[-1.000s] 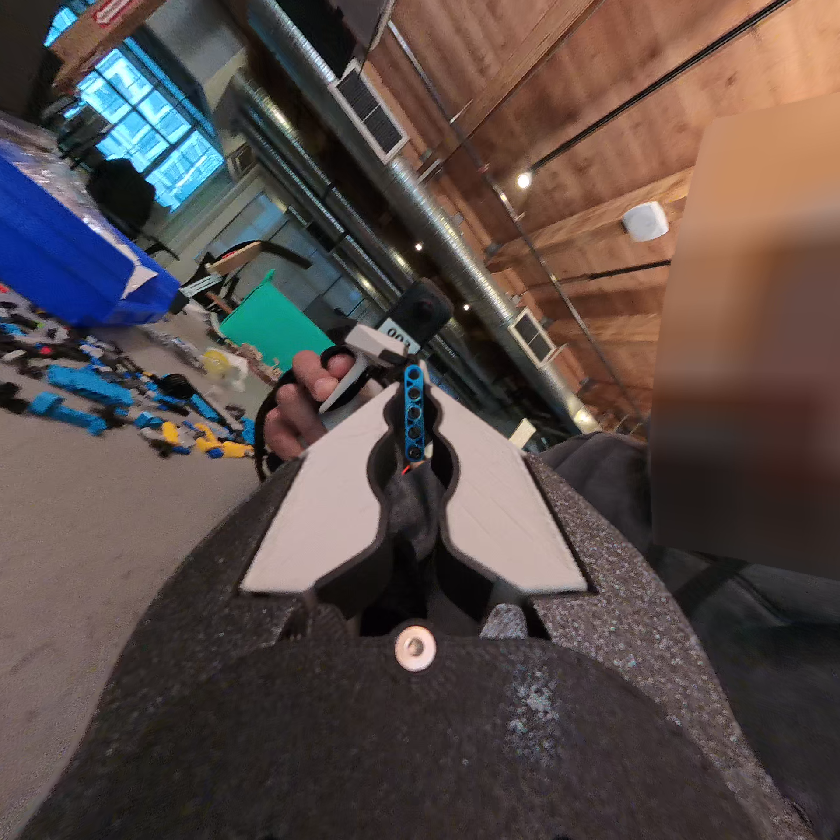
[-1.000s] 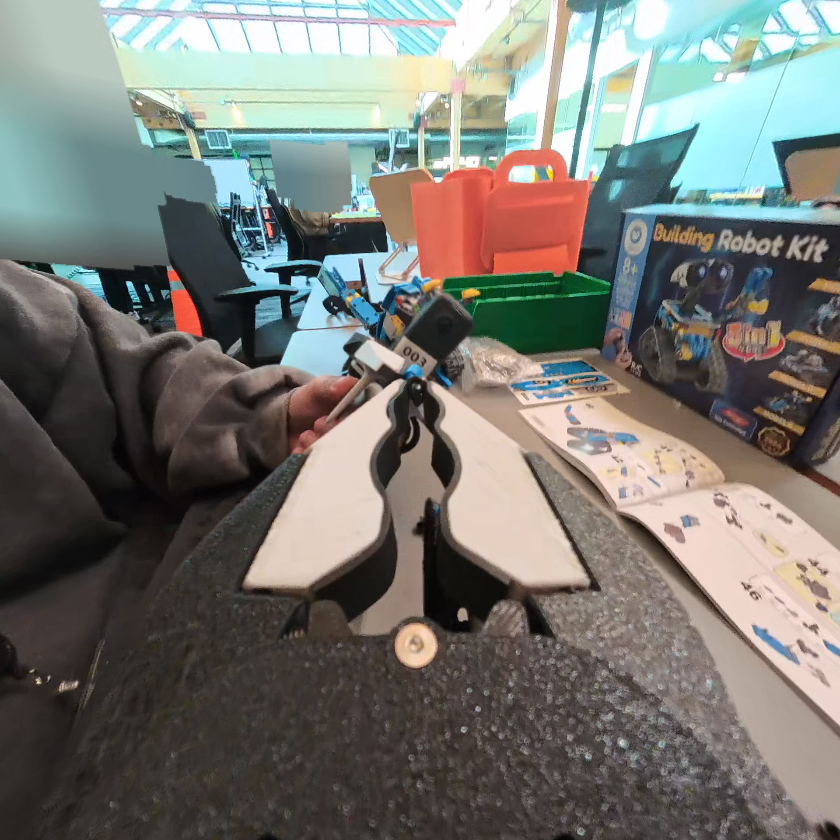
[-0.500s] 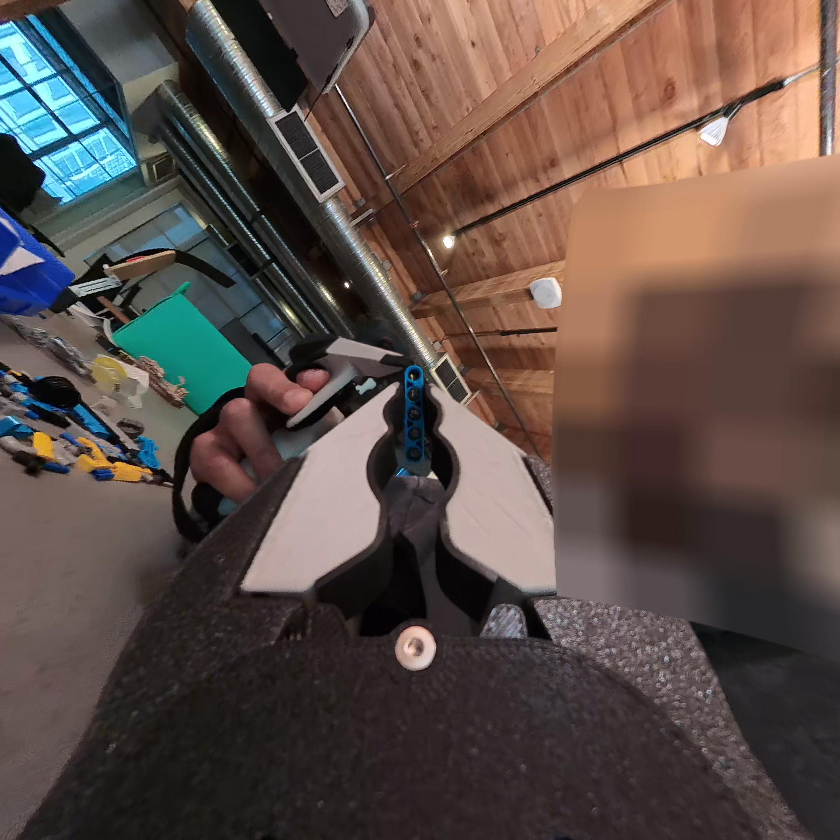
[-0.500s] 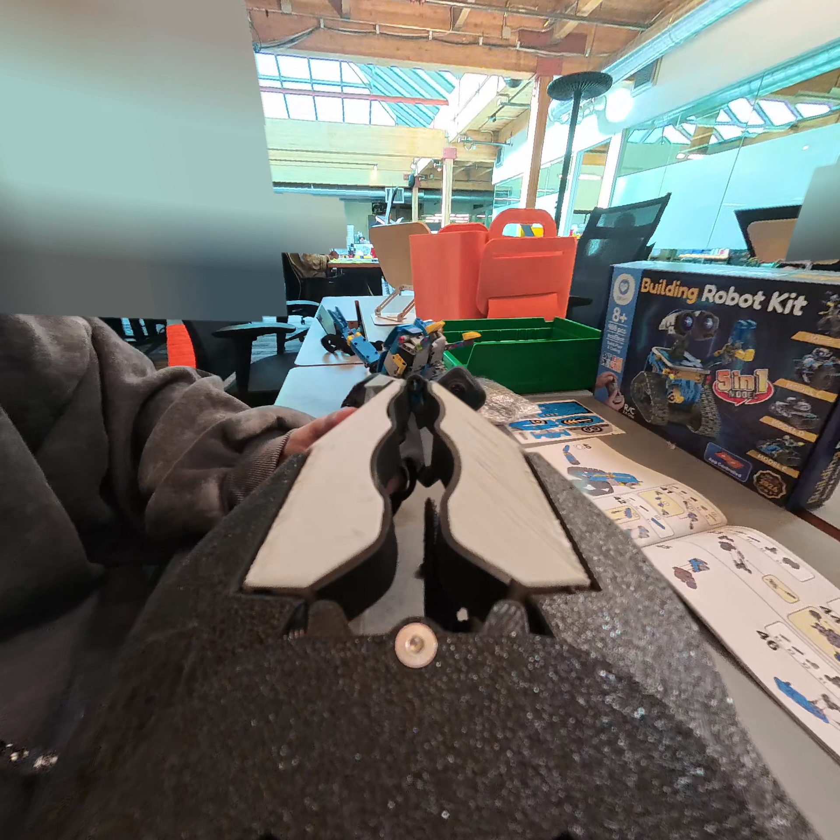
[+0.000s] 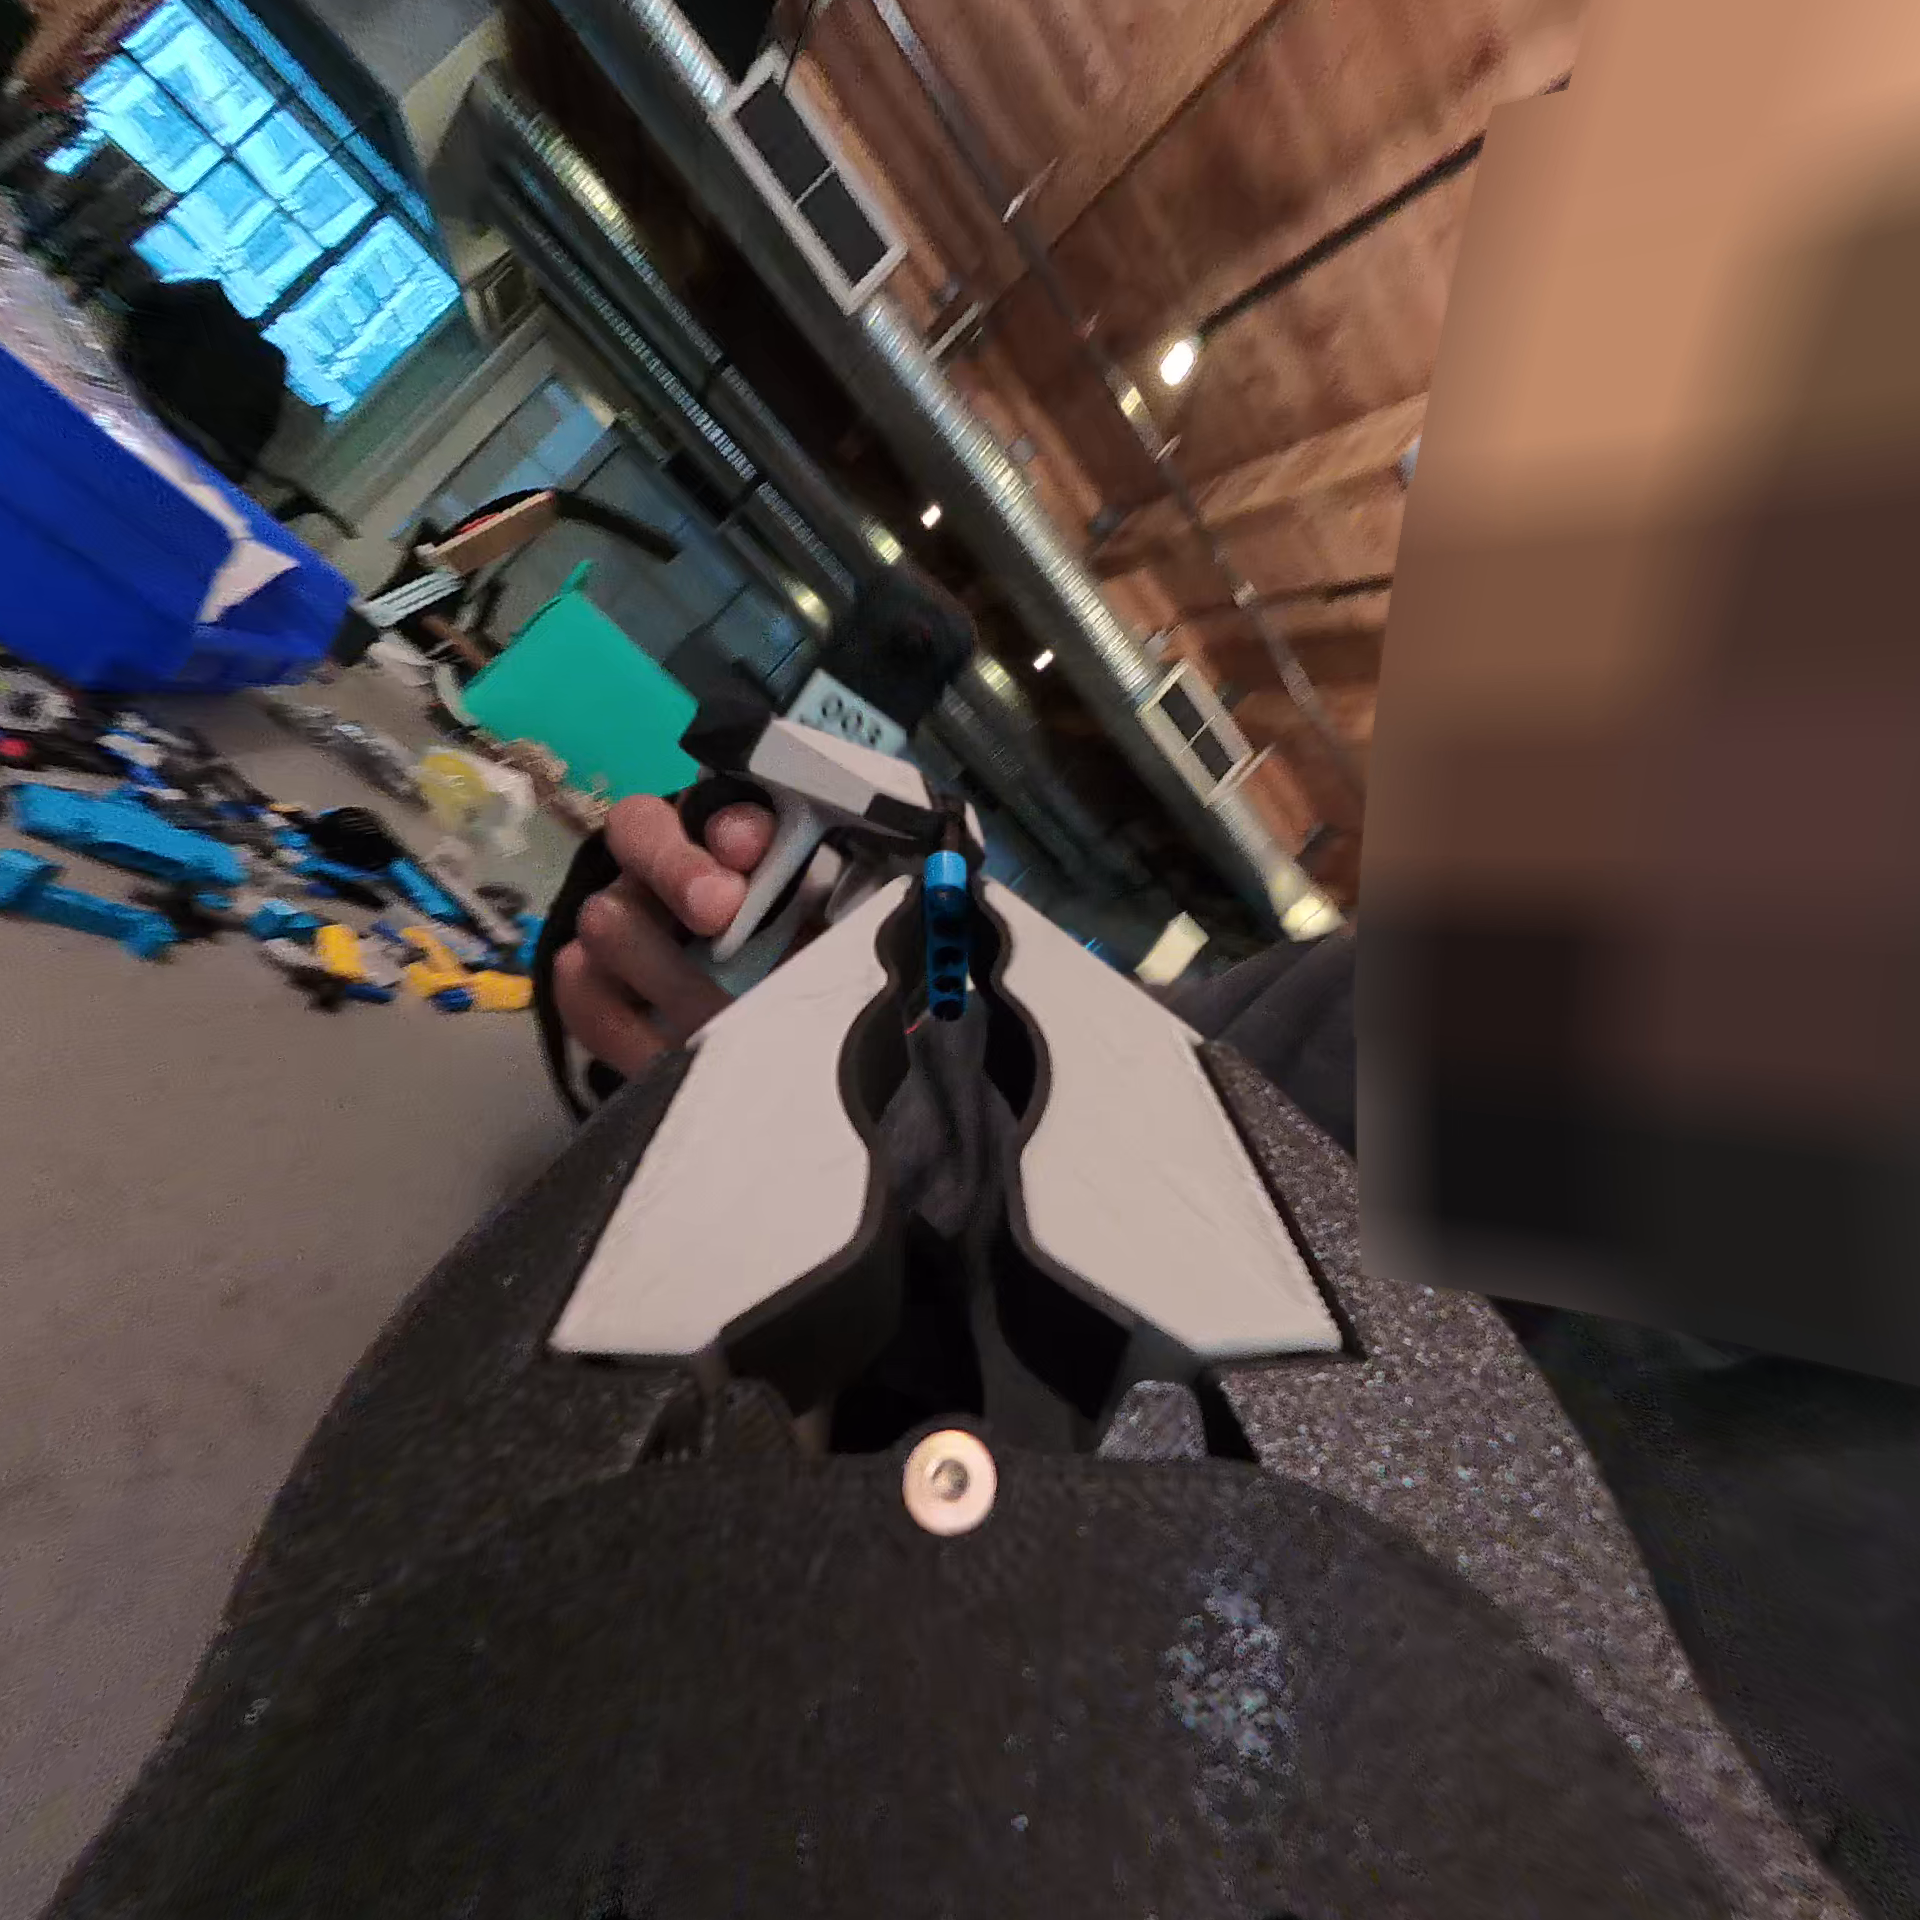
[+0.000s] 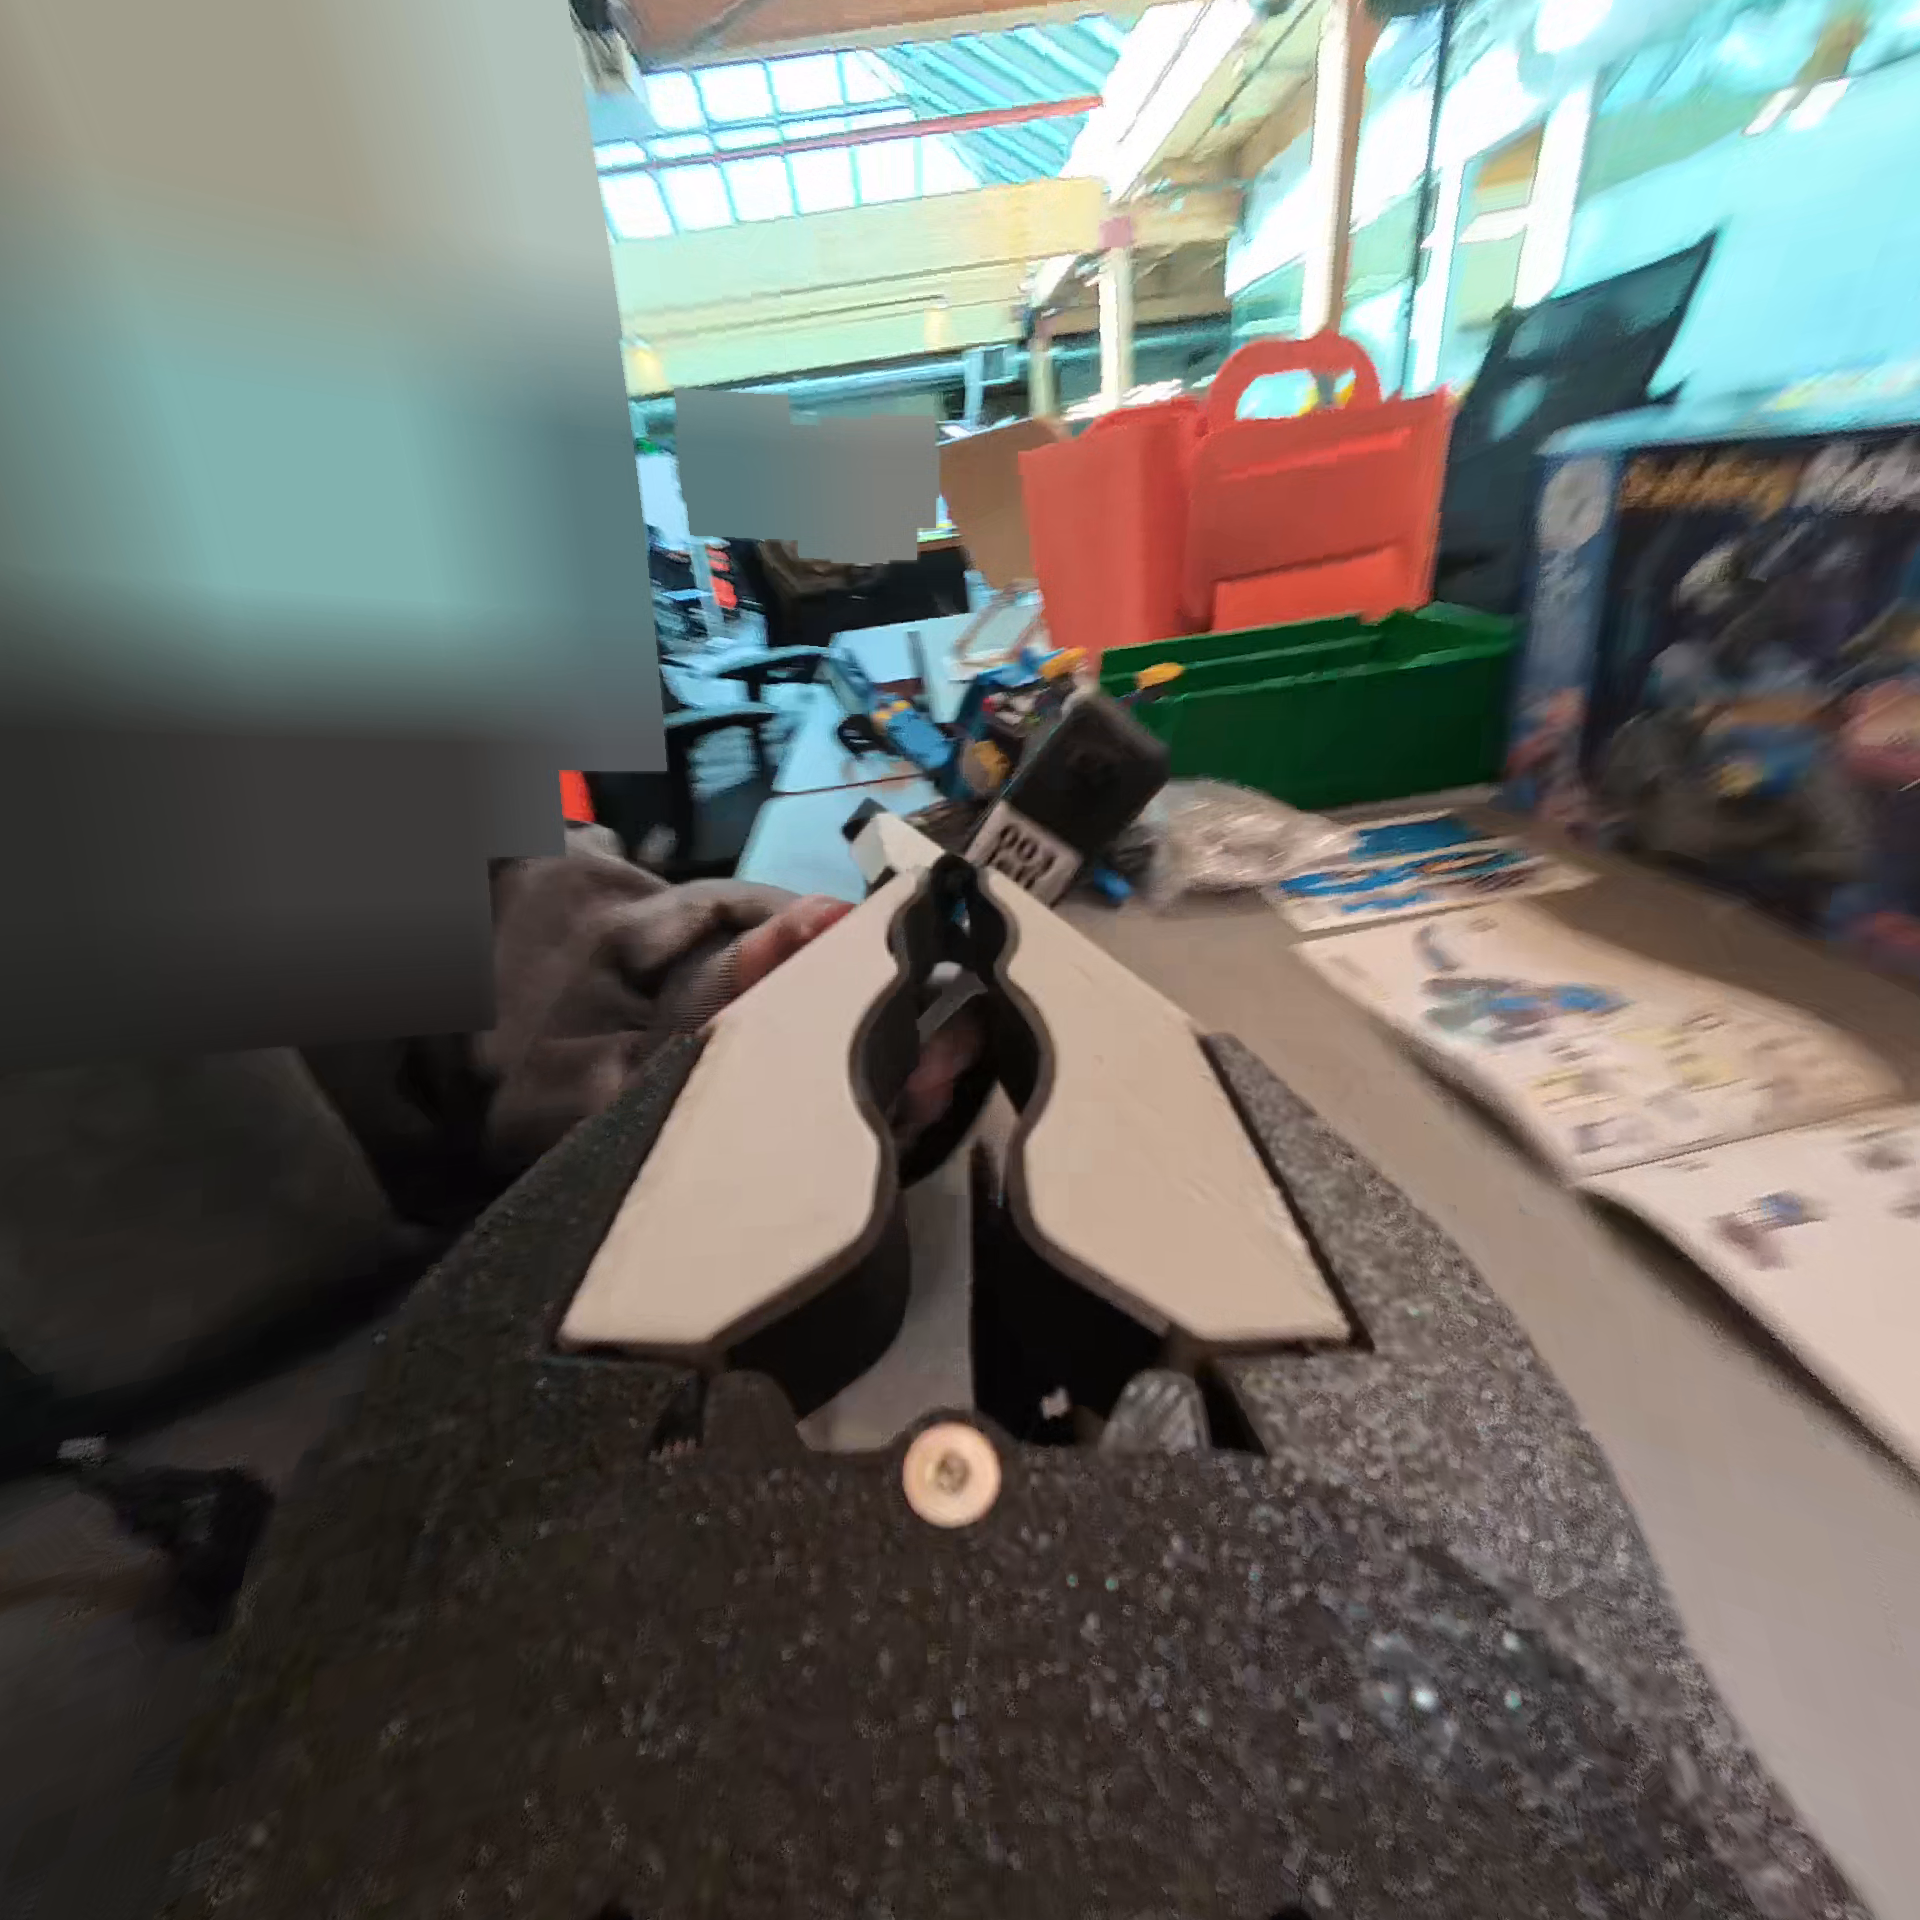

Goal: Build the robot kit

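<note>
While tipping up toward ceiling, left gripper (image 5: 948, 940) is pinching blue holed beam (image 5: 945, 948); right gripper (image 6: 961, 902), tips meeting, contents unclear, is pointing at 12 o'clock toward green bin (image 6: 1340, 707).

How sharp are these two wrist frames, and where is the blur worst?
Left wrist view: the left gripper and its blue beam are fairly sharp; the scattered parts are smeared. Right wrist view: the right gripper is sharp enough, but the kit box and booklet are motion-blurred.
</note>
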{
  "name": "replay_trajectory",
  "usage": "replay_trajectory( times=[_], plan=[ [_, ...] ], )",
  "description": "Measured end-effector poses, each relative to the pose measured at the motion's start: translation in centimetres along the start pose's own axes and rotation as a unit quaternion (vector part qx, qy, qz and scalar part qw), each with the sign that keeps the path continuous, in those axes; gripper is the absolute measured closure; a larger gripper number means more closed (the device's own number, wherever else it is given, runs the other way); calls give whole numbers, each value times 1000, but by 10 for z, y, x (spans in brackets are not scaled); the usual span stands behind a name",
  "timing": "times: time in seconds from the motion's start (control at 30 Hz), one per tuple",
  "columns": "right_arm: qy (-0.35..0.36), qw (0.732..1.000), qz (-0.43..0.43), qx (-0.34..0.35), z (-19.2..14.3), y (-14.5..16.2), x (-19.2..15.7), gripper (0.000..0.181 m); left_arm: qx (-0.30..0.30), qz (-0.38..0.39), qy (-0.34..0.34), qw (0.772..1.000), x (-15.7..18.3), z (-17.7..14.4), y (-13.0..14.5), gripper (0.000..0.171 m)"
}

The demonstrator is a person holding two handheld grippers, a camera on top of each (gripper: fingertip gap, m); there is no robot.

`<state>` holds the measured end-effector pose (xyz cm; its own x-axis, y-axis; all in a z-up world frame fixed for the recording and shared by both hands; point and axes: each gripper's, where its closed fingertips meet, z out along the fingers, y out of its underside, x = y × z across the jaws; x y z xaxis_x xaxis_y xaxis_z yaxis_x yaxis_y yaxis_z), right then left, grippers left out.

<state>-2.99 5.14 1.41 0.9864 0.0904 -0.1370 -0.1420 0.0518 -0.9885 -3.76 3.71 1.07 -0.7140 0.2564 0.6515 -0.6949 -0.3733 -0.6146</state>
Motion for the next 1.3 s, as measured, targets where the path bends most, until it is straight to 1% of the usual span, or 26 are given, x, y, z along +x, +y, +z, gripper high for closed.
replay_trajectory(
  times=[0.03, 0.07, 0.1, 0.2, 0.27, 0.37, 0.5, 0.6, 0.67, 0.77, 0.83, 0.9, 0.97, 1.0, 1.07, 1.1, 1.17, 1.23, 1.27, 1.3],
  plan=[
    [-27, 998, 49, -3, -1, 3, 0, 178, -27, 32, -23, 999, -3, 0, 5, 166],
    [-53, 994, 92, -14, -3, 7, 0, 177, -57, 65, -49, 995, -7, 0, 10, 166],
    [-62, 992, 110, -31, -4, 13, 1, 177, -84, 95, -78, 989, -13, -2, 15, 166],
    [-66, 986, 117, -93, -7, 31, 1, 177, -153, 167, -137, 964, -27, -7, 29, 166],
    [-66, 984, 125, -112, -9, 38, 2, 177, -174, 189, -157, 954, -32, -8, 33, 166],
    [-70, 979, 149, -119, -10, 43, 5, 177, -197, 214, -177, 940, -38, -11, 34, 166],
    [-57, 976, 148, -152, -10, 57, 9, 177, -253, 274, -227, 900, -50, -20, 39, 166],
    [-46, 976, 125, -172, -9, 63, 11, 177, -275, 298, -250, 879, -56, -25, 40, 166],
    [-34, 975, 110, -189, -9, 70, 13, 177, -290, 302, -260, 870, -61, -28, 43, 166],
    [-22, 974, 97, -203, -10, 76, 17, 178, -279, 300, -268, 872, -63, -30, 38, 168],
    [-1, 970, 78, -230, -11, 86, 23, 178, -293, 298, -285, 862, -73, -35, 43, 166],
    [1, 966, 64, -251, -14, 92, 25, 178, -295, 285, -286, 866, -78, -36, 48, 166],
    [13, 961, 58, -271, -15, 100, 29, 178, -321, 287, -303, 850, -89, -44, 54, 166],
    [15, 956, 53, -287, -15, 106, 29, 178, -344, 288, -311, 838, -95, -48, 62, 166],
    [16, 945, 35, -324, -19, 119, 30, 177, -370, 304, -331, 813, -104, -52, 69, 165],
    [18, 942, 20, -334, -20, 122, 31, 177, -375, 308, -335, 808, -106, -52, 70, 165],
    [16, 939, 9, -342, -22, 122, 29, 177, -376, 306, -341, 805, -108, -55, 71, 165],
    [19, 939, 12, -344, -24, 123, 31, 177, -398, 274, -343, 806, -111, -63, 81, 165],
    [17, 938, 13, -346, -25, 124, 30, 176, -409, 259, -349, 802, -113, -68, 86, 164],
    [18, 937, 10, -347, -26, 125, 31, 176, -409, 262, -359, 797, -114, -71, 84, 158]
  ],
)
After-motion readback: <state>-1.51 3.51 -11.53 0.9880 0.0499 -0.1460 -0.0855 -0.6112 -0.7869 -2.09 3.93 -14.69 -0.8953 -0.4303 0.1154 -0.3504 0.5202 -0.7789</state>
